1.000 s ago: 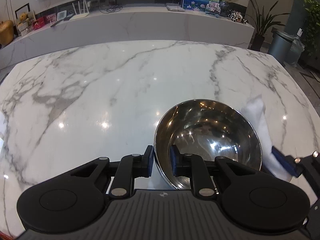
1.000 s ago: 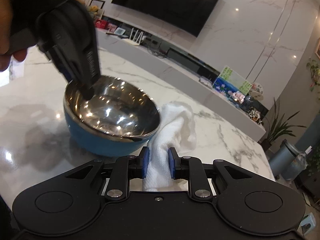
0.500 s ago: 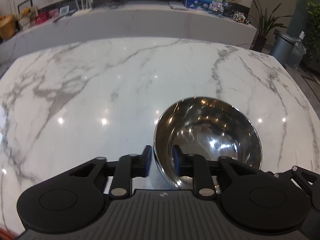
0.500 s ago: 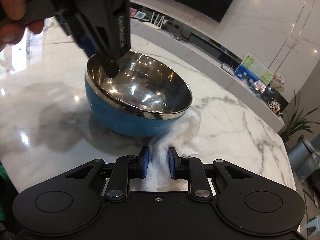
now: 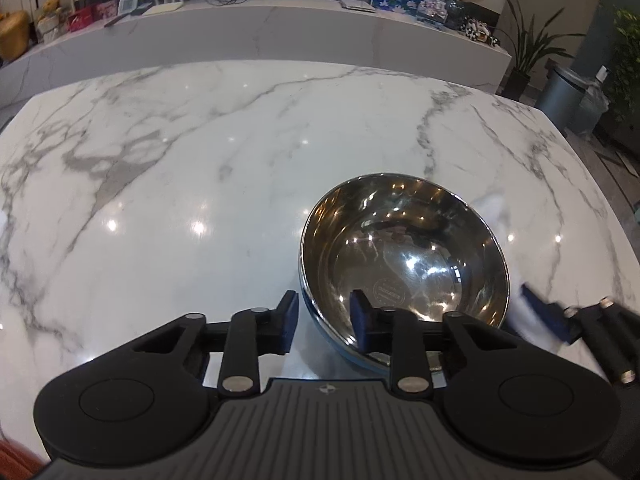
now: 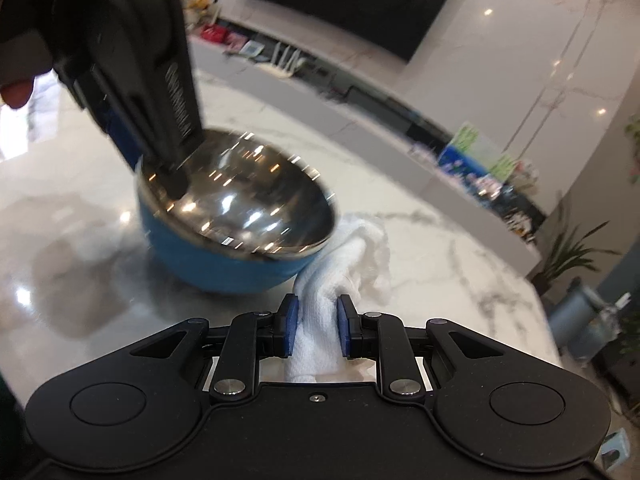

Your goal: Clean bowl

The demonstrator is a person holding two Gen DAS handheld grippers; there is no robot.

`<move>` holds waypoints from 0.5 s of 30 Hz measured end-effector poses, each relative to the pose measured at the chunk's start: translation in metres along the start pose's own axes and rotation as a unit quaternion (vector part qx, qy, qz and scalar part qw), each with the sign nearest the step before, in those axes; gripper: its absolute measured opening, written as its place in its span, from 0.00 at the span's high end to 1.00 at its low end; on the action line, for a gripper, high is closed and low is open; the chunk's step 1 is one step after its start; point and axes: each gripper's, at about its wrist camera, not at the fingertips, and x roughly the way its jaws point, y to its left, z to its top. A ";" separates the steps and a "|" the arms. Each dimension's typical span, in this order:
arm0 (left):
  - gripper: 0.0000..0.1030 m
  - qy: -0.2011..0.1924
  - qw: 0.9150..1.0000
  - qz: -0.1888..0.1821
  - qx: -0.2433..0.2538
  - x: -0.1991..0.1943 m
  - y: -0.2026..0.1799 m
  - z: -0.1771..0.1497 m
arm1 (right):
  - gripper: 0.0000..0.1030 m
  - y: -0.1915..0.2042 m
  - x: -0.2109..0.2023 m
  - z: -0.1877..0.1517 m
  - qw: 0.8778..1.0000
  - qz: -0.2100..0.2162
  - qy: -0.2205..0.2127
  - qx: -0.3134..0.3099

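A bowl [image 5: 404,256], steel inside and blue outside, stands on the marble table [image 5: 200,168]. My left gripper [image 5: 324,316] straddles its near rim, one pad outside and one inside, with a gap left at the rim; it looks loosened. In the right wrist view the bowl [image 6: 236,232] sits ahead with the left gripper [image 6: 168,176] on its left rim. My right gripper [image 6: 316,328] is shut on a white cloth [image 6: 344,264] that lies against the bowl's right side. The cloth [image 5: 516,312] and the right gripper [image 5: 560,320] show at the right edge of the left wrist view.
The table's right edge [image 5: 600,184] curves close to the bowl. A long marble counter [image 5: 256,36] with small items stands behind the table. A grey bin [image 5: 564,96] and plants stand at the far right.
My left gripper's pads have spread wider at the bowl's rim. My right gripper with the cloth has swung back to the bowl's right side, and its view is blurred with motion.
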 end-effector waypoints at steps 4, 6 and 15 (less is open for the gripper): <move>0.81 -0.008 1.000 0.008 0.017 0.005 -0.001 0.005 | 0.82 0.000 -0.006 0.000 1.000 -0.009 -0.015 0.000; 0.81 -0.012 1.000 0.009 0.025 0.007 -0.002 0.008 | 0.82 0.001 -0.004 0.000 1.000 -0.005 -0.013 -0.002; 0.81 -0.015 0.999 0.002 0.029 0.008 0.000 0.007 | 0.82 0.016 0.003 -0.004 0.999 0.032 0.019 -0.027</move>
